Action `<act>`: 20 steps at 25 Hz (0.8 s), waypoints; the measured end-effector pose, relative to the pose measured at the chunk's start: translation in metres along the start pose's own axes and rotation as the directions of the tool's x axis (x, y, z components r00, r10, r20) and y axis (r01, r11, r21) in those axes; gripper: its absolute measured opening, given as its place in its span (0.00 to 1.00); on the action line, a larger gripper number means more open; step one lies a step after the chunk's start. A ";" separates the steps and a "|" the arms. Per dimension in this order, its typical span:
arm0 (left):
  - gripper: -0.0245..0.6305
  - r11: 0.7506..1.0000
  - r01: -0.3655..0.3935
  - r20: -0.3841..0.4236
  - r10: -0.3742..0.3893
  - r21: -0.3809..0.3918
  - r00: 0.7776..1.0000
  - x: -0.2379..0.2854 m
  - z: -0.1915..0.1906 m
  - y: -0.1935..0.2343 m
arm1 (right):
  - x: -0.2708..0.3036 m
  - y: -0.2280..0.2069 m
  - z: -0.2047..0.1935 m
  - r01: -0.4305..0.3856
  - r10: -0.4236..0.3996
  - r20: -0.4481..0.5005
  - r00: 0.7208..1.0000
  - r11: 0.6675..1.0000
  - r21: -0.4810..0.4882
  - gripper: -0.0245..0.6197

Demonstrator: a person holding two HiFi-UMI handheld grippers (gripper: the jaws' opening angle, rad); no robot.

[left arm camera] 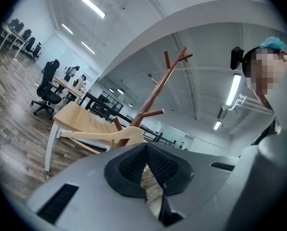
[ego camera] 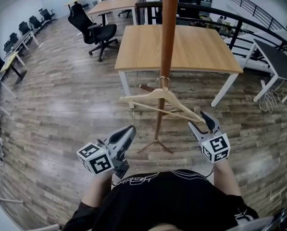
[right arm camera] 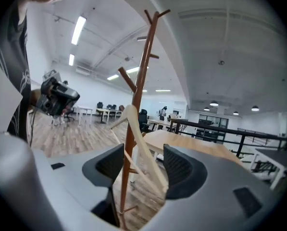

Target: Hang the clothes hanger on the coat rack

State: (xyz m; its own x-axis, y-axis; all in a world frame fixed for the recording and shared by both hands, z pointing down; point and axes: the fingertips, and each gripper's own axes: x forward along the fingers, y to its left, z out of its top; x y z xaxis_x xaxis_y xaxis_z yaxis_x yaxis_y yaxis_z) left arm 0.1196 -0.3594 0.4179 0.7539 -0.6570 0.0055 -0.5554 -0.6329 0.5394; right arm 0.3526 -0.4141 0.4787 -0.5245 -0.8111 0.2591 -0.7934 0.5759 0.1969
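Tongs first: leave the right tongs (right arm camera: 142, 150) spread wide like this, pinching nothing, with one arm of the hanger (right arm camera: 146, 146) running loose between the pads (right arm camera: 110, 164), and hold the left tongs (left arm camera: 146, 144) pressed together, empty, parked low and off to the side. Looks like the letting-go step, so back the right pair off straight and slow, without brushing that near tip on the way out. Worth eyeballing the wire hook (ego camera: 163, 81) before pulling away: seems looped at the pole of the coat rack (ego camera: 168, 37), whole hanger tilted with the near end lower, but can't tell from here whether seated properly on a peg or just snagged against the pole. If only snagged, pinch the arm near its tip, lift a touch, and settle the hook fully before opening up. No sideways nudges either, probably light enough to swing and hop off. Same care for the rack: thin pole on small feet on the plank floor (ego camera: 61, 105), likely easy to wobble, so no leaning on it. Nothing to worry about from the table (ego camera: 133, 52) behind, well clear of all this.
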 end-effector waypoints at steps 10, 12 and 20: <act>0.05 0.994 0.098 -0.036 -0.097 0.043 0.995 -0.053 -0.010 -0.056 | -0.081 0.101 0.063 -0.120 0.087 0.175 0.981 0.975 0.189 0.33; 0.05 0.992 0.118 -0.044 -0.116 0.051 0.992 -0.070 -0.014 -0.067 | -0.096 0.122 0.068 -0.089 0.058 0.177 0.982 0.981 0.172 0.24; 0.05 0.983 0.177 -0.067 -0.174 0.039 0.982 -0.136 -0.045 -0.108 | -0.152 0.217 0.070 -0.162 0.119 0.164 0.979 0.947 0.278 0.11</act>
State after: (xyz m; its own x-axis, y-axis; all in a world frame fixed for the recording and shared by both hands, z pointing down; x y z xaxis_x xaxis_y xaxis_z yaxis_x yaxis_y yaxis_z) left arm 0.0926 -0.1837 0.3968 0.8610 -0.5076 -0.0319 -0.4265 -0.7548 0.4984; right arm 0.2385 -0.1726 0.4164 -0.6589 -0.7423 0.1221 -0.7522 0.6483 -0.1180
